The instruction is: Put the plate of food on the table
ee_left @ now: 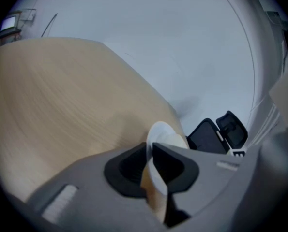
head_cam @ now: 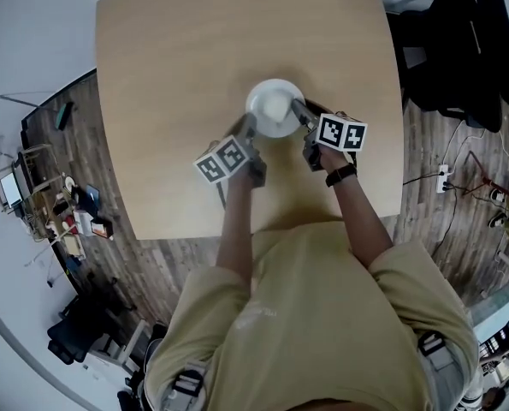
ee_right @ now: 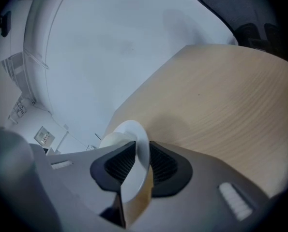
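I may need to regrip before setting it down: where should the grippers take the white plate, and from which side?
By the thin flat rim, at opposite edges: left gripper on the left edge of the plate, right gripper on its right, one jaw above and one below. That is the present hold. The pale food sits mid-plate, leaving the rim free.

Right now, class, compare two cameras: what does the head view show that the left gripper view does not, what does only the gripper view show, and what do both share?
Head view only: the person's shirt, a watch, the marker cubes and the plank floor. Left gripper view only: black pads pressed on both faces of the plate's rim, close up. Both: the left hand-held gripper, the white plate and the table.
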`<state>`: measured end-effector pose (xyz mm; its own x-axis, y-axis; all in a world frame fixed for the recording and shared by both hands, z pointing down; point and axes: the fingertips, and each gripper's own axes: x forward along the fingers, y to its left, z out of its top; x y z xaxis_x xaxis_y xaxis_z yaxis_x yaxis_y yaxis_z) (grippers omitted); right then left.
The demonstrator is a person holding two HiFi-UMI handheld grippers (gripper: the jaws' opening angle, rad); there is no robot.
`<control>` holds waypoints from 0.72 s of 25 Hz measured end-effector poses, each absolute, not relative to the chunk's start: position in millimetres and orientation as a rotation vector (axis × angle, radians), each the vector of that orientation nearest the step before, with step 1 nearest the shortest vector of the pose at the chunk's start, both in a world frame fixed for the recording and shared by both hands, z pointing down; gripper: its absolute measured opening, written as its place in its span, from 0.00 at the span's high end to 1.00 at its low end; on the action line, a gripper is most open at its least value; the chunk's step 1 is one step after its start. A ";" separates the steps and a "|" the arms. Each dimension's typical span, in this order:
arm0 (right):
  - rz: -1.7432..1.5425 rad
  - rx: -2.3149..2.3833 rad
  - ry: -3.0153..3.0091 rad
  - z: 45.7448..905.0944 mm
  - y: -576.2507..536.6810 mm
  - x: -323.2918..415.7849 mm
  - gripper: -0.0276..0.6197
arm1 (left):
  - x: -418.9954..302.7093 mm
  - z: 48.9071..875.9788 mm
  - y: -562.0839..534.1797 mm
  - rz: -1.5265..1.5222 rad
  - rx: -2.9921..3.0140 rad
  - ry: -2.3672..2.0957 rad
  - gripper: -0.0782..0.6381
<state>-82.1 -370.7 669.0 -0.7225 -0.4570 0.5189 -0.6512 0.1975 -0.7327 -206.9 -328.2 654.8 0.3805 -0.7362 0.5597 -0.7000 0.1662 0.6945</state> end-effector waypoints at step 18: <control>1.382 1.112 -2.185 709.9 -431.7 -121.6 0.78 | -252.4 710.1 -395.2 0.126 1.471 -1.430 0.82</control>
